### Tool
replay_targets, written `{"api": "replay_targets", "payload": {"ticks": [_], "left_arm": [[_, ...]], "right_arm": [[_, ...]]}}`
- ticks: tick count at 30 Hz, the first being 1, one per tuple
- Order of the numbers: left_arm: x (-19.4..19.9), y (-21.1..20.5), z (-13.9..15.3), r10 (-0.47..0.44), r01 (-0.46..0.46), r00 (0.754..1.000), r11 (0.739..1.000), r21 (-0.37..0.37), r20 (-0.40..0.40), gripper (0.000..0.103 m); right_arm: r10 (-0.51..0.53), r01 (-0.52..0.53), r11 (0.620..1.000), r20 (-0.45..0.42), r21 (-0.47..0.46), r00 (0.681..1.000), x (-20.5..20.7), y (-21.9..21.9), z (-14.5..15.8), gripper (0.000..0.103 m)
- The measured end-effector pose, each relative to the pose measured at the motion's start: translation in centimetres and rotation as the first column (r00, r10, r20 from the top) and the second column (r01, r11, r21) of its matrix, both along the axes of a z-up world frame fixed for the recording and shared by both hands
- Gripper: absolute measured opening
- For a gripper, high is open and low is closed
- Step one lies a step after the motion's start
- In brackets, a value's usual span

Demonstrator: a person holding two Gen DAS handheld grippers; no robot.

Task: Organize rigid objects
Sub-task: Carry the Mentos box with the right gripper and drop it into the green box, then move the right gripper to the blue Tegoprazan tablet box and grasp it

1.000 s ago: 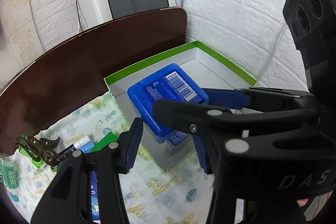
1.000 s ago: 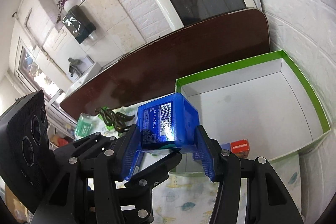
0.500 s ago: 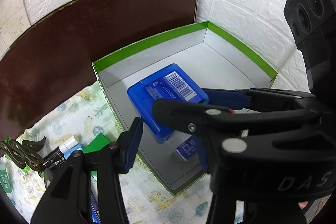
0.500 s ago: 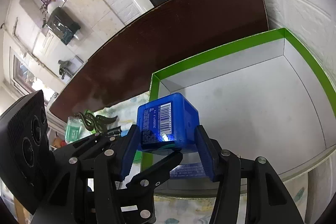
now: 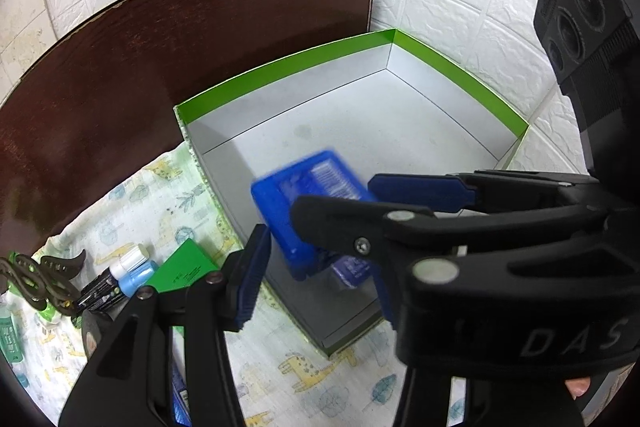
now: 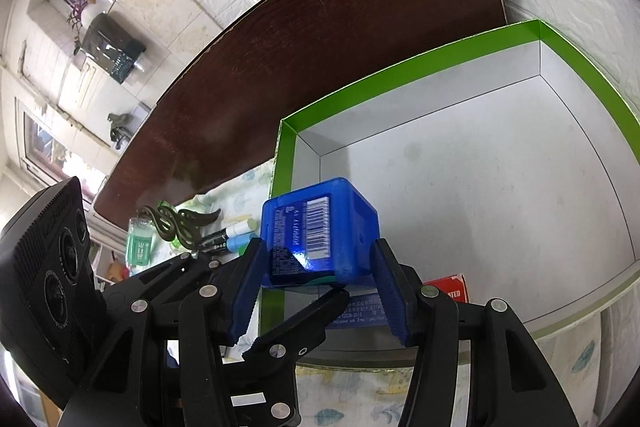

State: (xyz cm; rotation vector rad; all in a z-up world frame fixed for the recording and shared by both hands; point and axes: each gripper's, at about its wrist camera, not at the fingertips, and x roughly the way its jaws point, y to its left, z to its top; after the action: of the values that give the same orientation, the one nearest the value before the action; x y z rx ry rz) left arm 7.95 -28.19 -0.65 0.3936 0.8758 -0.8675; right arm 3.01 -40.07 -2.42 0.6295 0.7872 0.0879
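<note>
A blue plastic box with a barcode label (image 6: 318, 239) sits between the pads of my right gripper (image 6: 316, 287), tilted over the near left corner of the green-rimmed white box (image 6: 400, 75). In the left wrist view the blue box (image 5: 308, 195) is motion-blurred and appears to be dropping free inside the white box (image 5: 280, 71). My left gripper (image 5: 316, 267) is open and empty, its fingers either side of the right gripper's finger. A red pack (image 6: 448, 289) and a blue carton (image 6: 358, 309) lie on the box floor.
On the giraffe-print cloth (image 5: 308, 375) left of the box lie a green card (image 5: 184, 269), markers (image 5: 116, 277), a dark hair clip (image 5: 40, 275) and a green bottle (image 6: 140, 241). A dark wood board (image 5: 180, 47) stands behind, with a white tiled wall to the right.
Both grippers moved forward and down over the white box. The right jaws widened and the blue box tilted and began to drop.
</note>
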Motion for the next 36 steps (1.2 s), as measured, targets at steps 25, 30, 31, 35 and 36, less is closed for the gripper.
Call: {"api": "replay_targets", "payload": {"ticks": [25,30,31,35,36], "left_arm": [[0.9,16.9,0.8,0.353,-0.351,0.936,0.935,-0.054,0.016,0.063],[1.4,20.0,-3.0,0.394,-0.398,0.914,0.917,-0.026,-0.101,0.054],[1.5,20.3,-3.5,0.388,-0.394,0.914,0.919,-0.029,-0.121,0.052],[1.5,20.8,-5.0,0.367,-0.375,0.917,0.927,-0.023,-0.155,0.043],[1.5,20.9,-5.2,0.363,-0.370,0.918,0.929,-0.020,-0.159,0.042]], "right_arm": [[0.155,-0.146,0.980,0.054,-0.133,0.987,-3.8,10.5,3.7,0.056],[0.209,-0.212,0.975,-0.046,-0.075,0.977,-2.1,14.5,-0.3,0.056],[0.211,-0.215,0.975,-0.067,-0.063,0.975,-1.6,15.0,-1.0,0.056],[0.195,-0.199,0.980,-0.144,-0.013,0.970,-0.1,16.9,-3.7,0.056],[0.185,-0.188,0.982,-0.154,-0.008,0.971,0.2,17.1,-4.0,0.056]]}}
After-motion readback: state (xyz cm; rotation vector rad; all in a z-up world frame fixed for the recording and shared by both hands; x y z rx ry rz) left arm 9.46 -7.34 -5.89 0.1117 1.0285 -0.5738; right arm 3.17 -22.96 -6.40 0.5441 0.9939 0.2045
